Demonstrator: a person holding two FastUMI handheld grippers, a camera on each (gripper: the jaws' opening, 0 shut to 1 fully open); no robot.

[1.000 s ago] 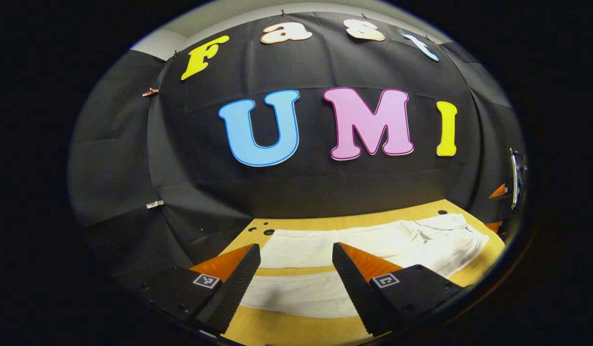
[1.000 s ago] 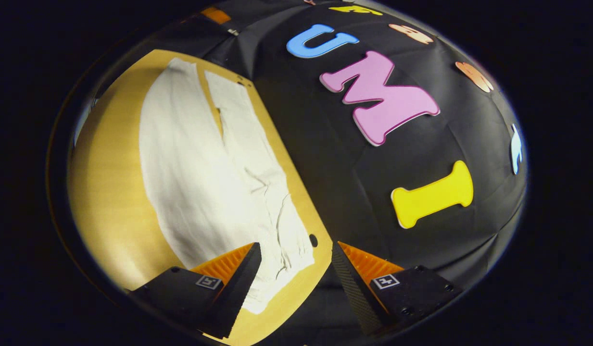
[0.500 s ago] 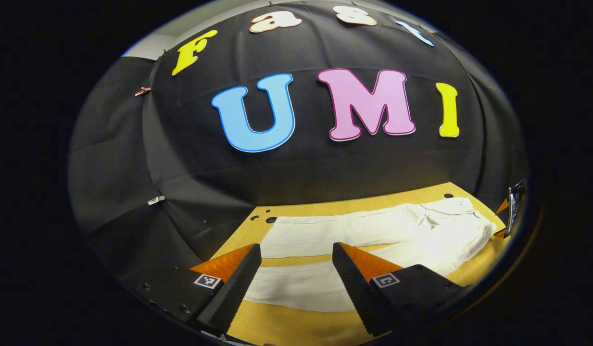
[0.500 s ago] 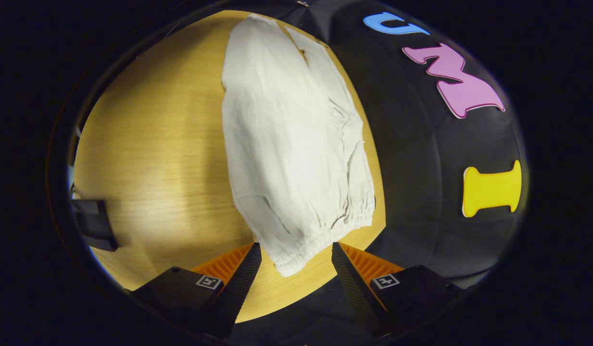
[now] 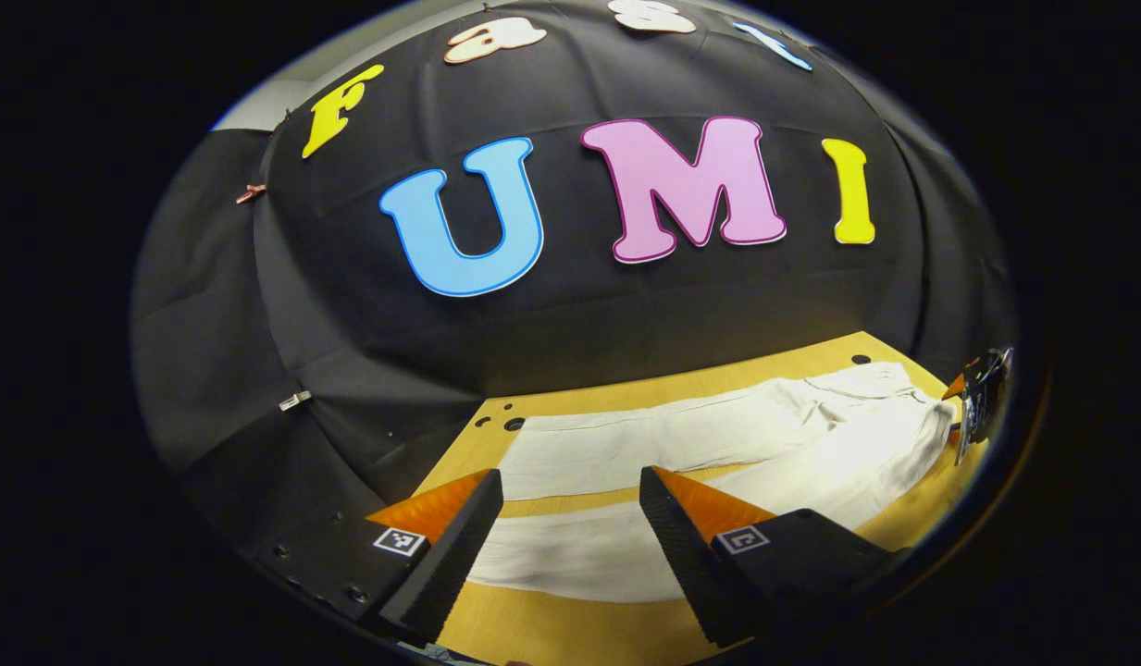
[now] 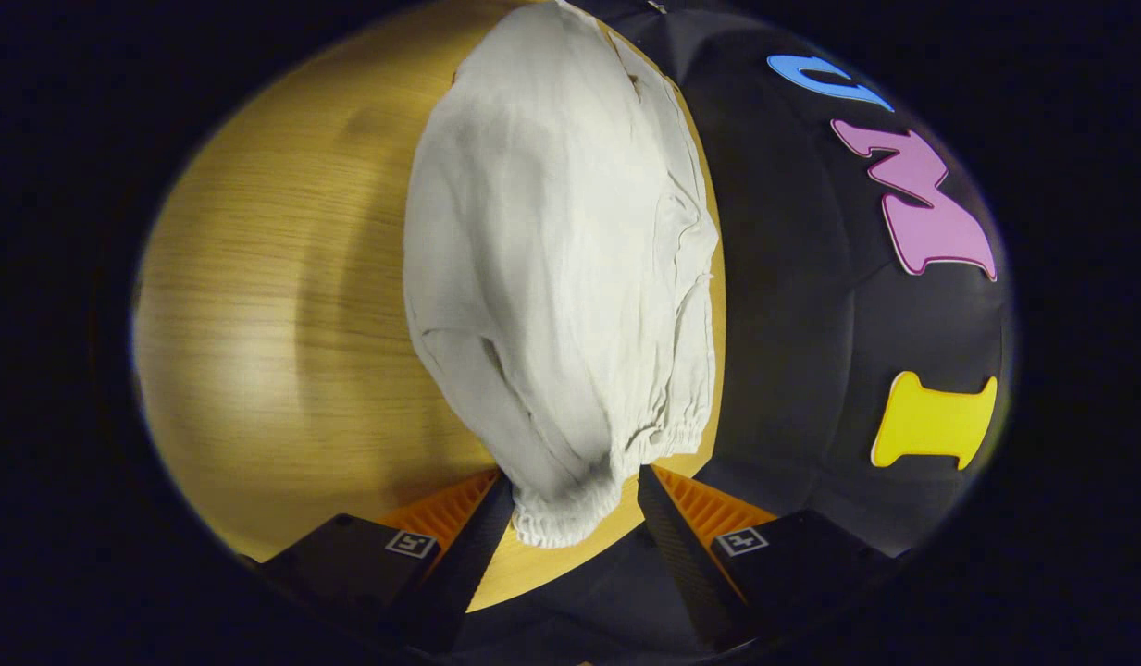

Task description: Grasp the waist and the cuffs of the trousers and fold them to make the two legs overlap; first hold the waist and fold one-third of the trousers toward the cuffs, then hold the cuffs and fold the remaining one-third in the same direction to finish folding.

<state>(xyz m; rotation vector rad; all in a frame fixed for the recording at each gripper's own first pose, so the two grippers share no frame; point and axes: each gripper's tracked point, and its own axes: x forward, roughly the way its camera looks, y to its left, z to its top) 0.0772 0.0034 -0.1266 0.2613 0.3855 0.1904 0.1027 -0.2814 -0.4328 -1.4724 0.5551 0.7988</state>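
Observation:
White trousers (image 5: 811, 444) lie flat on the wooden table (image 5: 551, 634), with the waist at the right and the two legs spread apart toward the left. My left gripper (image 5: 570, 476) hovers open over the near leg, close to its cuff end. In the right gripper view the trousers (image 6: 551, 277) stretch away from me. The near corner of the gathered waistband (image 6: 561, 523) lies between the fingers of my open right gripper (image 6: 575, 476), which are not pressing on it. The right gripper (image 5: 977, 398) also shows by the waist at the far right of the left gripper view.
The black cloth wall (image 5: 579, 324) runs close behind the table's far edge. Small dark holes (image 5: 514, 424) mark the table's back corners. Bare wood (image 6: 255, 324) lies beside the trousers in the right gripper view.
My right gripper has swung round and come down onto the waist, so the waistband corner now sits between its fingers. My left gripper has shifted only slightly over the near leg.

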